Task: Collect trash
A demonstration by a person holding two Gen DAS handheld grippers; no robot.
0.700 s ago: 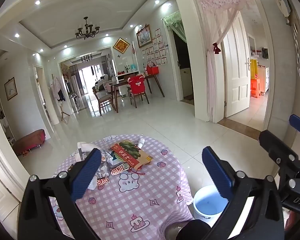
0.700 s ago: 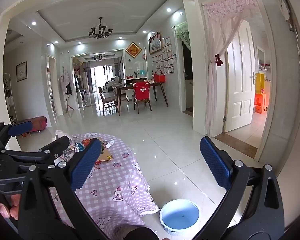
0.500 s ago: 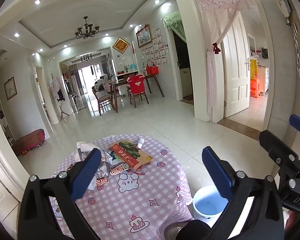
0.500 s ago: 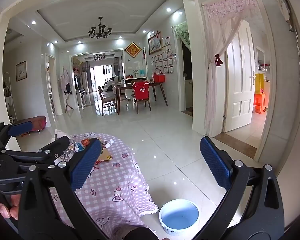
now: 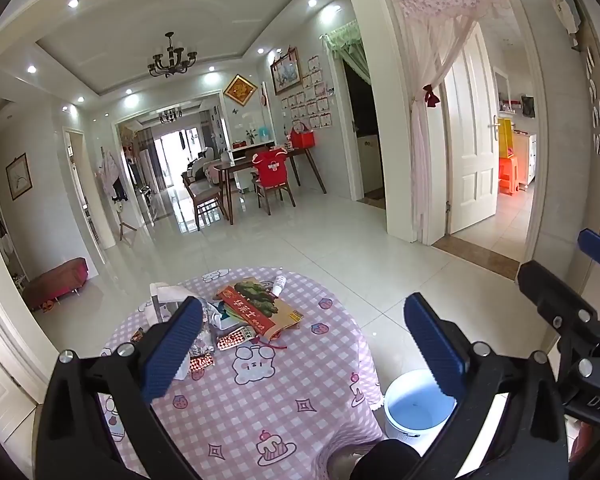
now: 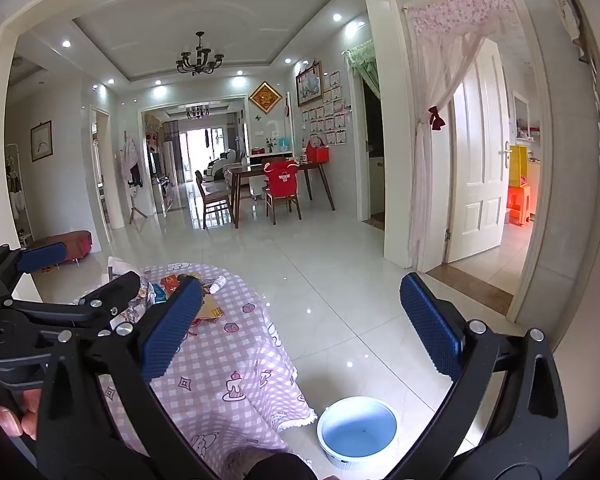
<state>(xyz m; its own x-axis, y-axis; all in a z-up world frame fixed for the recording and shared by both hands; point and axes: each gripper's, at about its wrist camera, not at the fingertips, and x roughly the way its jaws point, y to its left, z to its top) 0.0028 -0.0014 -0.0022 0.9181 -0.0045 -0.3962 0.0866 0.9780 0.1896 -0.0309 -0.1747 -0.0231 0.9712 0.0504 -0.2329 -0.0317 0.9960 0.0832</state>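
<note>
A pile of trash lies at the far side of a round table with a pink checked cloth (image 5: 260, 408): a red and green flat packet (image 5: 256, 306), a small white bottle (image 5: 278, 283), crumpled wrappers (image 5: 208, 354) and white paper (image 5: 166, 294). My left gripper (image 5: 304, 344) is open and empty, held above the near part of the table. My right gripper (image 6: 300, 320) is open and empty, to the right over the table's edge and the floor. A white bin with a blue inside (image 5: 418, 408) stands on the floor right of the table; it also shows in the right wrist view (image 6: 358, 432).
The left gripper's body (image 6: 40, 312) shows at the left of the right wrist view. A shiny tiled floor (image 5: 340, 248) stretches ahead to a dining table with chairs (image 5: 260, 180). A white door and curtain (image 5: 460, 140) are at the right. A low red bench (image 5: 58, 280) stands at the left.
</note>
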